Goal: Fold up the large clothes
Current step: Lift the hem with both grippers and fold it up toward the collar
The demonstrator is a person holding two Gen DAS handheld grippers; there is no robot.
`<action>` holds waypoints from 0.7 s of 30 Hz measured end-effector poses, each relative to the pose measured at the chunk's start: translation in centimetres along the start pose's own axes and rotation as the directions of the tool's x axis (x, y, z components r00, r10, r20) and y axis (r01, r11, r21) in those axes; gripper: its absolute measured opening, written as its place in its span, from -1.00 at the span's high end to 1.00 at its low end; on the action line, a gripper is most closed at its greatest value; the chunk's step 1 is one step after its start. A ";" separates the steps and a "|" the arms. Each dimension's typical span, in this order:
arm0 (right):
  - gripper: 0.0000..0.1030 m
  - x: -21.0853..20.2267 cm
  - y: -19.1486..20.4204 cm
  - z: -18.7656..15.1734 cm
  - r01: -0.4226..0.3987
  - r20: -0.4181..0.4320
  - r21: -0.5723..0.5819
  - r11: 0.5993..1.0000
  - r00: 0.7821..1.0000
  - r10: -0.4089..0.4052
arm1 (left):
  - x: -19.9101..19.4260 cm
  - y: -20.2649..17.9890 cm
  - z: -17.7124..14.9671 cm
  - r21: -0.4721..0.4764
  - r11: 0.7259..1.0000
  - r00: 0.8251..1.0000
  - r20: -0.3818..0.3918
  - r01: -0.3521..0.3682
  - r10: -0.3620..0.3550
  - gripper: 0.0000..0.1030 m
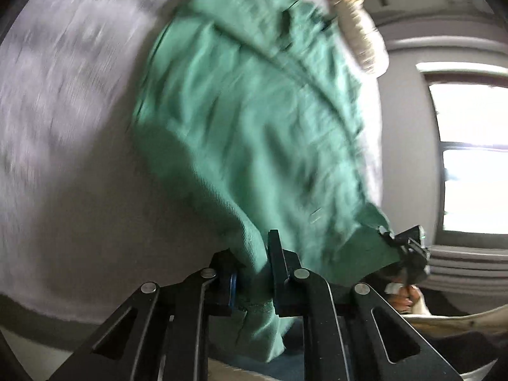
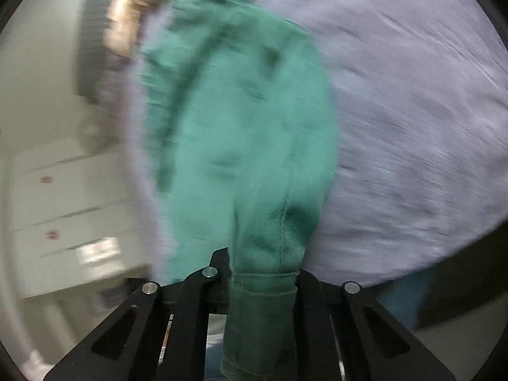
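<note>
1. Left gripper [image 1: 250,273]: nearly closed, pinching a hemmed edge of the green garment [image 1: 254,120], cloth bunched between the pads and hanging below them
2. Right gripper [image 2: 263,273]: likewise clamped on another hemmed end of the garment [image 2: 241,133], a thick rolled wad trapped between the jaws and drooping under them
3. Garment: spread lengthwise over the pale bed [image 1: 63,158], far end near a tan pillow [image 1: 355,16], near end raised off the sheet in both grips
4. In the left view, right gripper [image 1: 409,250] visible at the garment's other near corner, so the two grips sit well apart along one edge
5. Likely step: carrying the near edge up and over toward the far end for the first fold
6. Best done with both hands rising together, level and at equal pace, edge kept taut between them to stop the middle sagging
7. Worth holding the pinch firm, since the right-hand wad looks bulky and could slip
8. Worth lining up hem on hem before lowering, then setting down flat and only then letting go; the blur allows no check on wrinkles farther up
</note>
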State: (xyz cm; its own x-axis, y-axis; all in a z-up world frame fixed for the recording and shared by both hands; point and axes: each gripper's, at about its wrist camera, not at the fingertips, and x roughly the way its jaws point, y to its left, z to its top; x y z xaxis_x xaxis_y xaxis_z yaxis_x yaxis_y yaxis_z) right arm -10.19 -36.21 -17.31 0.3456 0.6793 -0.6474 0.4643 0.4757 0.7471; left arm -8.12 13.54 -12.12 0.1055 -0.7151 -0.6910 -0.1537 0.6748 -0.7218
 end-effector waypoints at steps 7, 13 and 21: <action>0.77 0.9 7.9 3.7 -0.208 0.142 -0.005 0.978 0.968 0.206 | -4.1 -2.5 9.6 0.050 0.992 0.989 0.088 0.112 -0.116 0.77; 0.77 2.3 13.6 7.7 -0.274 0.168 -0.063 0.960 0.945 0.281 | -5.1 -4.3 16.6 0.097 0.992 0.987 0.132 0.084 -0.096 0.77; 0.77 6.2 17.4 17.9 -0.225 0.126 -0.079 0.971 0.964 0.234 | -2.4 -4.9 25.5 0.007 0.995 0.958 0.272 -0.096 0.090 0.77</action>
State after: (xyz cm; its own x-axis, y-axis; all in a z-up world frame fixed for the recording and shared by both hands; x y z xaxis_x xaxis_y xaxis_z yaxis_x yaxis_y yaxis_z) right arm 14.66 -33.76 -11.02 0.5448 0.6957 -0.4682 0.3084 0.3530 0.8833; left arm 17.40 16.58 -7.87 0.3544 -0.5746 -0.7377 -0.1563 0.7414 -0.6526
